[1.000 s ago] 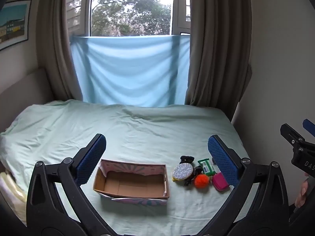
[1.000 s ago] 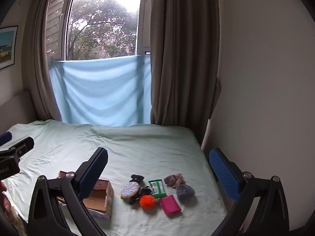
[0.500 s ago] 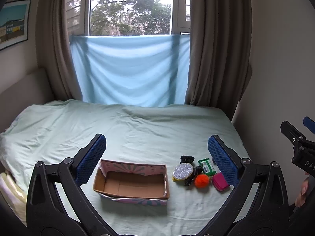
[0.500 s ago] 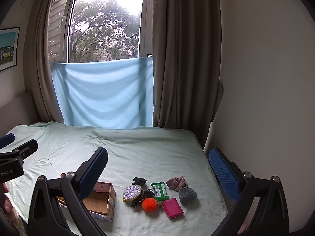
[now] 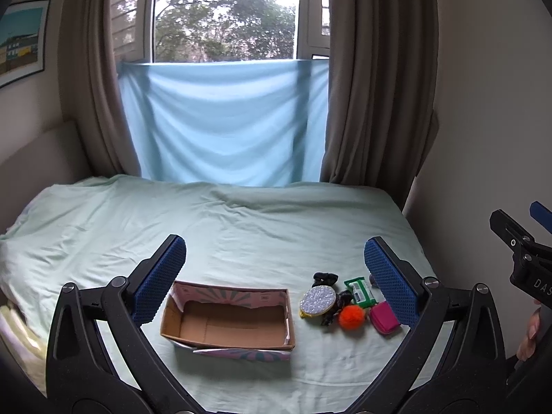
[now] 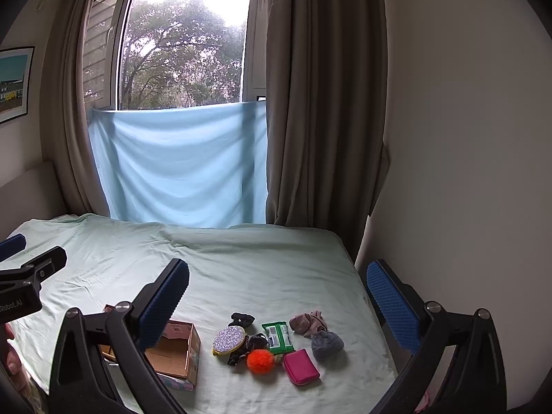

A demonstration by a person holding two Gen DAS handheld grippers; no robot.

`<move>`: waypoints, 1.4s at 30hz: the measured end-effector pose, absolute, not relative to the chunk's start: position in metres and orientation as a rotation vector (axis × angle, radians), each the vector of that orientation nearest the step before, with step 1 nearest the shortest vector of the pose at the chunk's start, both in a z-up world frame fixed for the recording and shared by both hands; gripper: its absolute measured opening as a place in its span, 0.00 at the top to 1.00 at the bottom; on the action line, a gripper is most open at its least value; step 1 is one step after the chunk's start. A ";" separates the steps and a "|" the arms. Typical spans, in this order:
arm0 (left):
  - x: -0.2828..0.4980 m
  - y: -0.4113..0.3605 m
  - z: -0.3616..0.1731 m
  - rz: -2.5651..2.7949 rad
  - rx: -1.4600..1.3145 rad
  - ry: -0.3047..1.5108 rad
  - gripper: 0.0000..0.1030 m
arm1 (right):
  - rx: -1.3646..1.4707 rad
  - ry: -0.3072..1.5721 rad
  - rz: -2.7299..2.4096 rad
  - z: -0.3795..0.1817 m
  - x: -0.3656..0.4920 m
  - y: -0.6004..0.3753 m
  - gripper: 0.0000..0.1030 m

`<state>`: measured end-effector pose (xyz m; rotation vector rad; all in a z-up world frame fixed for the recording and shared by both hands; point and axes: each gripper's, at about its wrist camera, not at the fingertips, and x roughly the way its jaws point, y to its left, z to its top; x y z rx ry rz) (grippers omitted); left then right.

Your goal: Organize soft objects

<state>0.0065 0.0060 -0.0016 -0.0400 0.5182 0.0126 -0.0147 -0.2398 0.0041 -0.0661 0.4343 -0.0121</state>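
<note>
Right gripper (image 6: 276, 288) is rising slightly, left gripper (image 5: 274, 265) holding | both jaws are gaping apart, empty | we are aiming squarely over the fluffy orange pom-pom (image 6: 260, 361) for the open cardboard box (image 5: 227, 321).

bedsheet (image 6: 262, 269): pale mint green
box (image 5: 227, 321): plain brown inside, pink-and-teal sunburst print outside
pompom (image 6: 260, 361): bright orange, right of the box
pouch (image 6: 301, 366): hot pink
round purse (image 6: 228, 340): silver glitter (yellow trim)
packet (image 6: 277, 337): green and white

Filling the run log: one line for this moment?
phase: pre-grasp | left gripper: open, held above box | right gripper: open, held above pile | box: empty | pom-pom, pouch: on bed
</note>
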 end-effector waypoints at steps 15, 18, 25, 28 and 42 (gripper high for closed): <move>0.011 0.002 -0.002 0.011 -0.035 0.525 0.01 | -0.068 0.432 -0.025 0.002 -0.015 -0.237 0.00; 0.012 0.002 -0.002 0.013 -0.033 0.530 0.01 | -0.065 0.427 -0.025 0.003 -0.016 -0.236 0.00; 0.014 0.002 -0.002 0.011 -0.030 0.527 0.01 | -0.067 0.428 -0.026 0.004 -0.015 -0.237 0.00; 0.013 0.002 -0.002 0.012 -0.030 0.527 0.01 | -0.066 0.428 -0.026 0.004 -0.015 -0.237 0.00; 0.016 0.004 -0.005 0.010 -0.038 0.535 0.01 | -0.070 0.434 -0.023 0.005 -0.015 -0.236 0.00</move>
